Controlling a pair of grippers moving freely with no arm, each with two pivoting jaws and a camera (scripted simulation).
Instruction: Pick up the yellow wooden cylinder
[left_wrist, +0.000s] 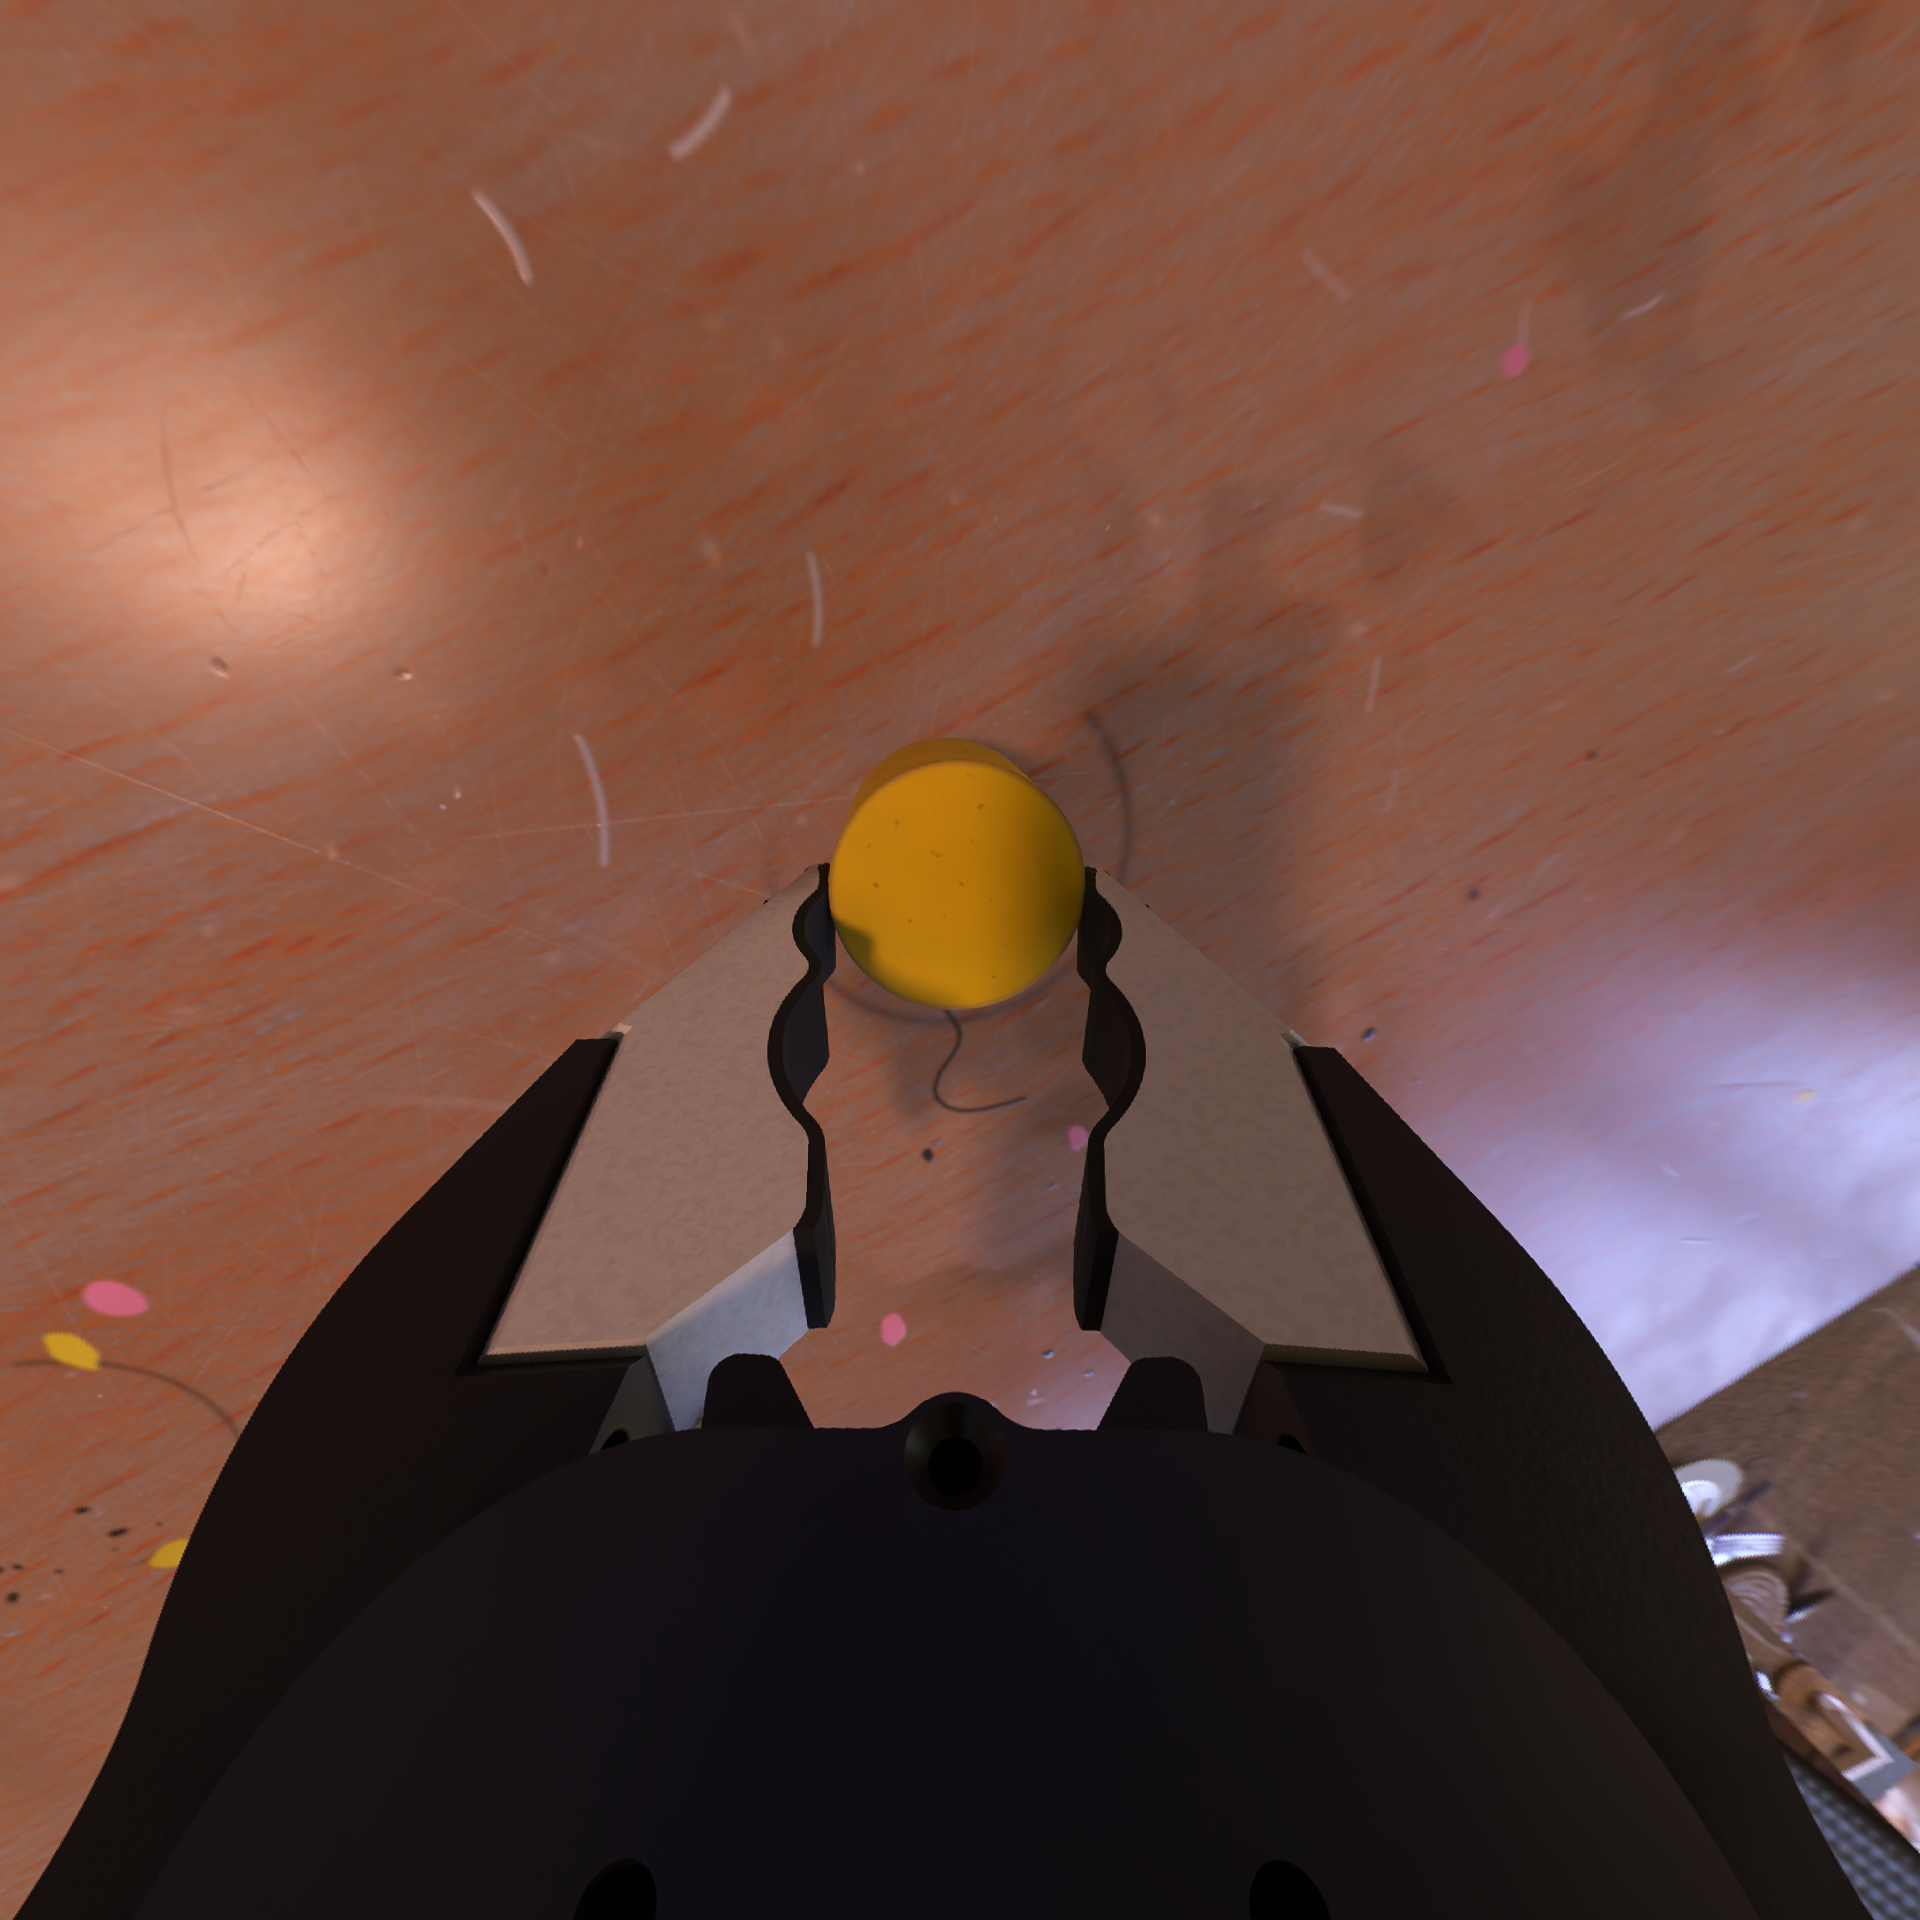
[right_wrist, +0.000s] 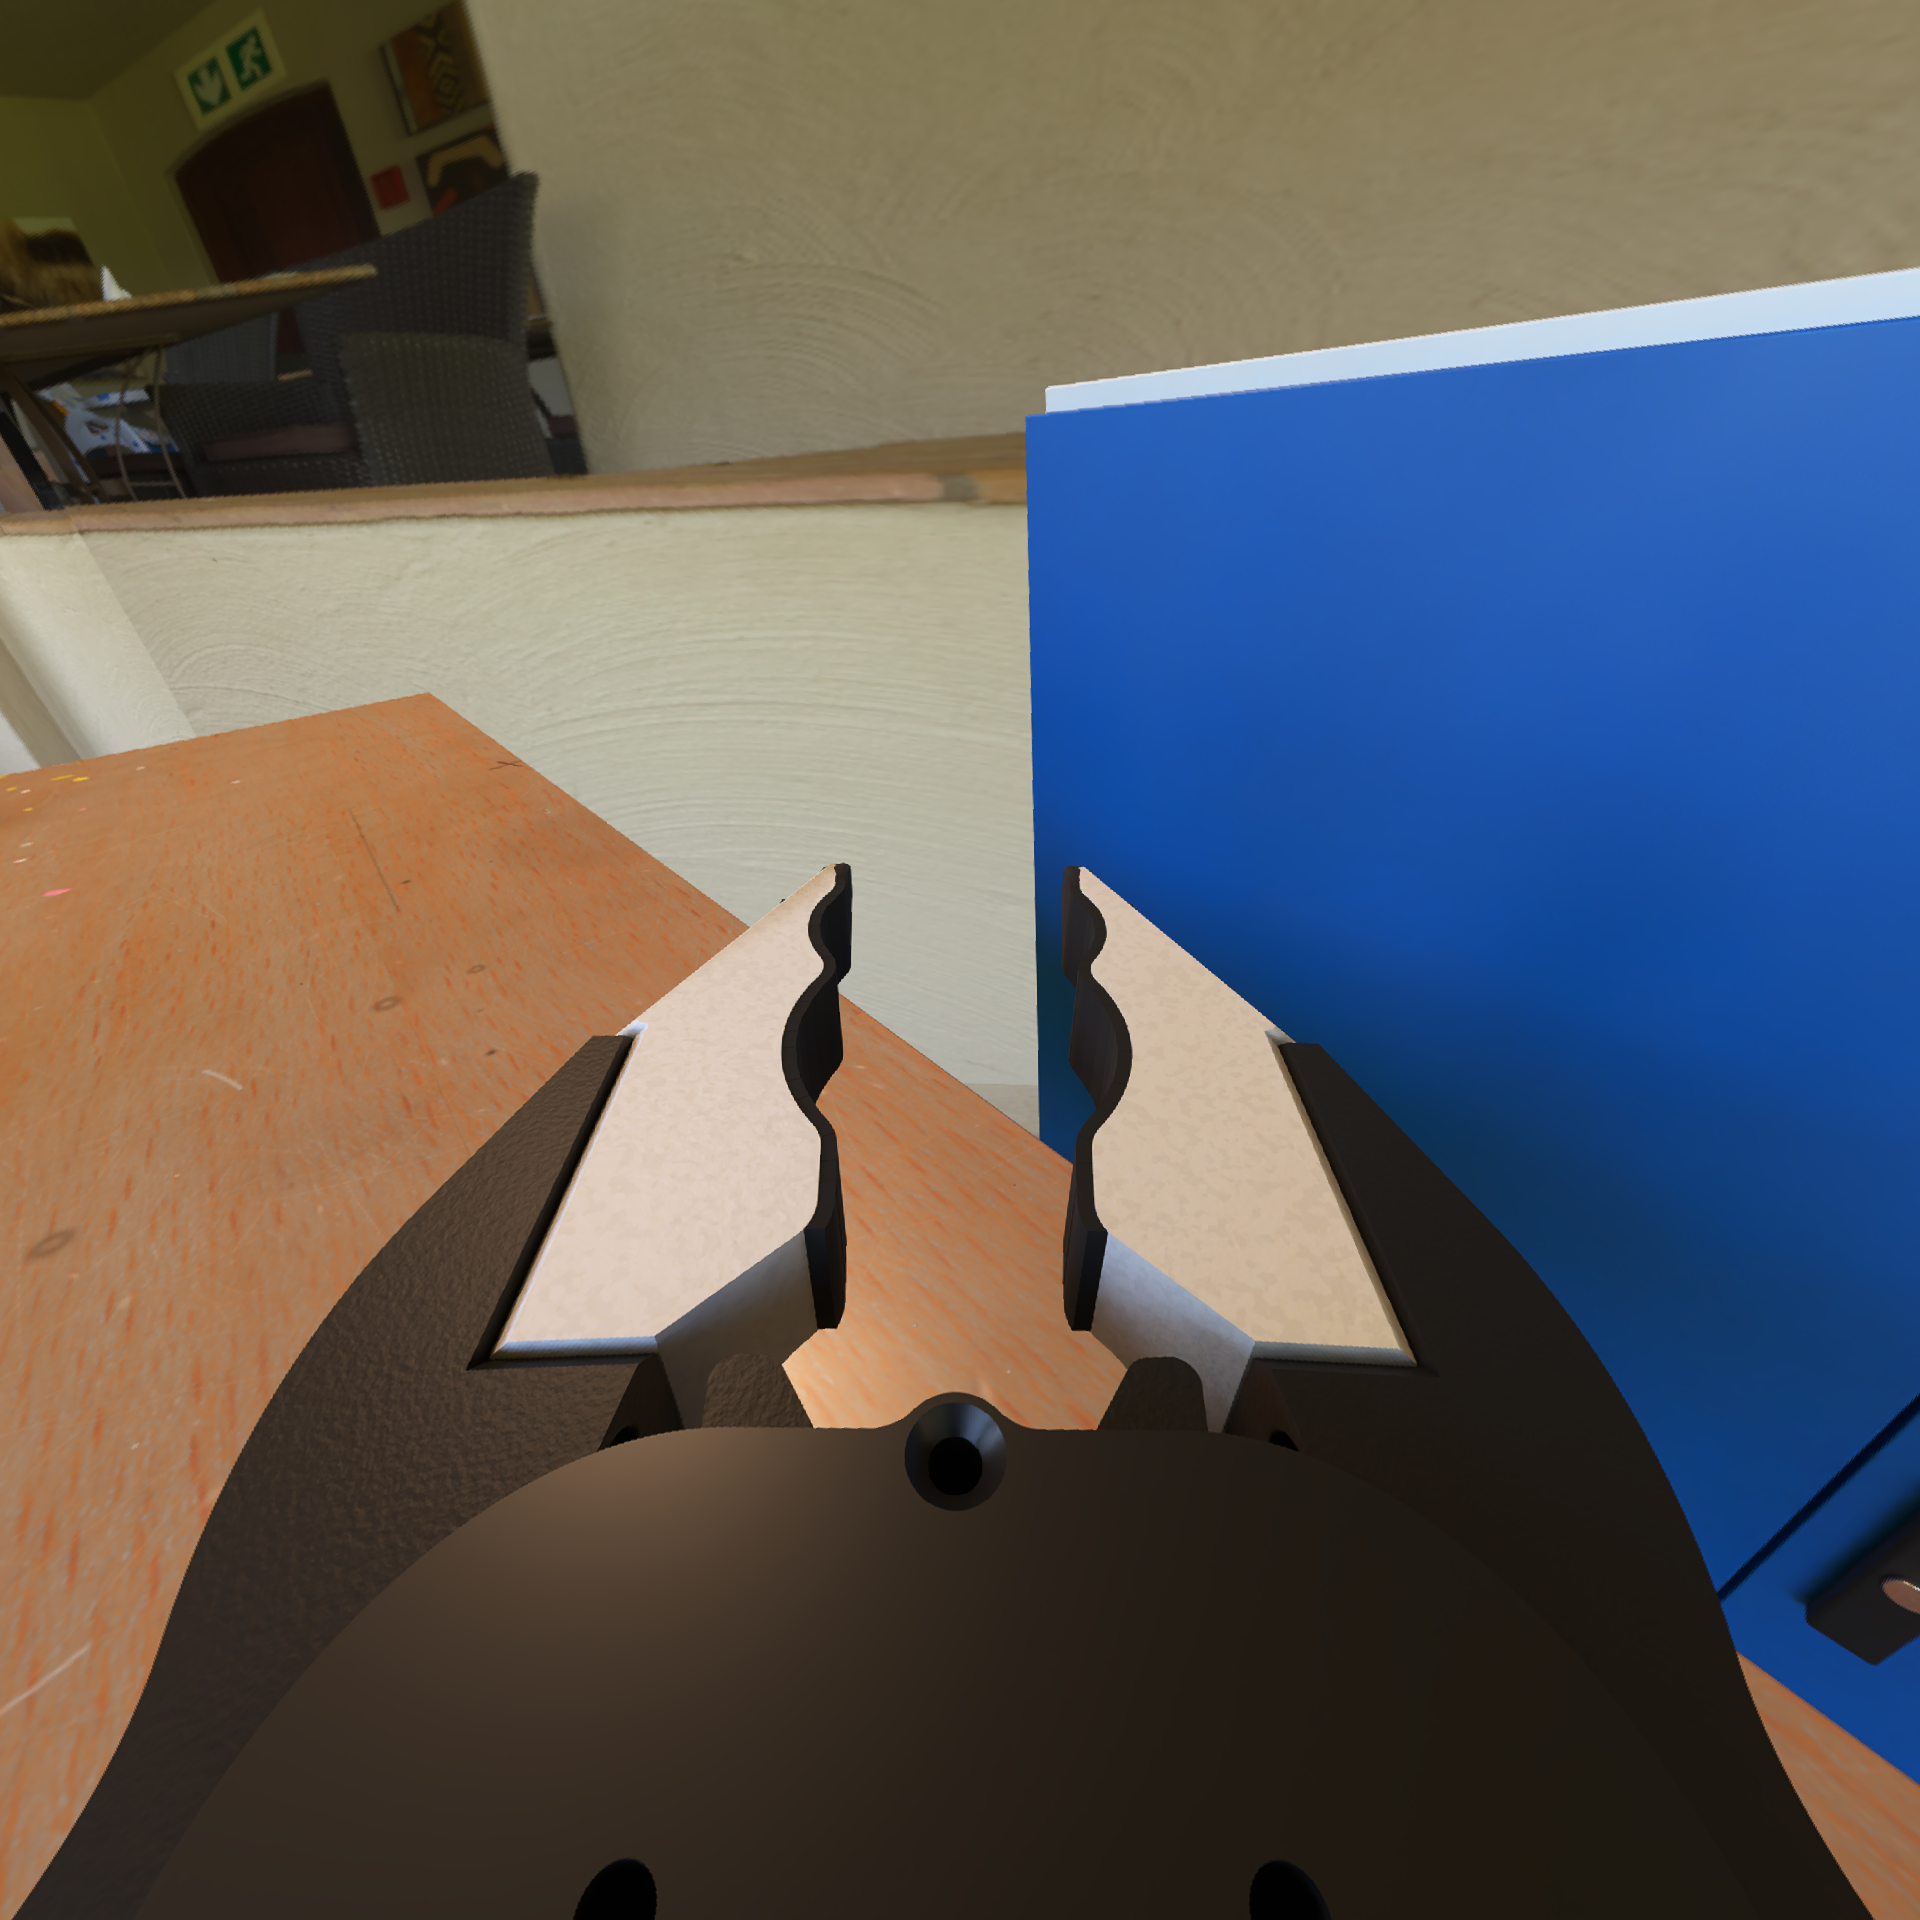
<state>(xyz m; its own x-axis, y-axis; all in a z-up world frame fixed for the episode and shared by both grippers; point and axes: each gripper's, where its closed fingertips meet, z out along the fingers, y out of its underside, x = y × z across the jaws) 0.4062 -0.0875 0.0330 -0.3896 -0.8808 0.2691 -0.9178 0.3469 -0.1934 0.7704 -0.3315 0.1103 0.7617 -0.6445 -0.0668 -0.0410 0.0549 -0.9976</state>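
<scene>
While the left wrist camera is looking almost straight down, the left claw (left_wrist: 956, 914) is closing its two black-padded fingertips (left_wrist: 819, 925) against opposite sides of the yellow wooden cylinder (left_wrist: 956, 883), whose round end face is pointing up at the lens. The pads are touching the cylinder's flanks near their very tips, so the claw is standing partly closed, with nothing else between its fingers. Whether the cylinder is resting on the scratched orange-brown wooden tabletop (left_wrist: 520, 520) or hanging just clear of it cannot be told from this angle. Small pink and yellow paint flecks (left_wrist: 114, 1299) are dotting the tabletop near the left edge of the view.

From the right wrist camera, the right claw (right_wrist: 956, 883) is hanging over the far corner of the same orange tabletop (right_wrist: 260, 1039), its fingers spread apart and gripping nothing. Just to its right, a tall blue cabinet with a white top edge (right_wrist: 1507, 779) is standing closed, so its contents are hidden; a dark handle (right_wrist: 1881, 1600) is showing low on its front. A pale plastered wall (right_wrist: 623, 644) is running behind the tabletop.
</scene>
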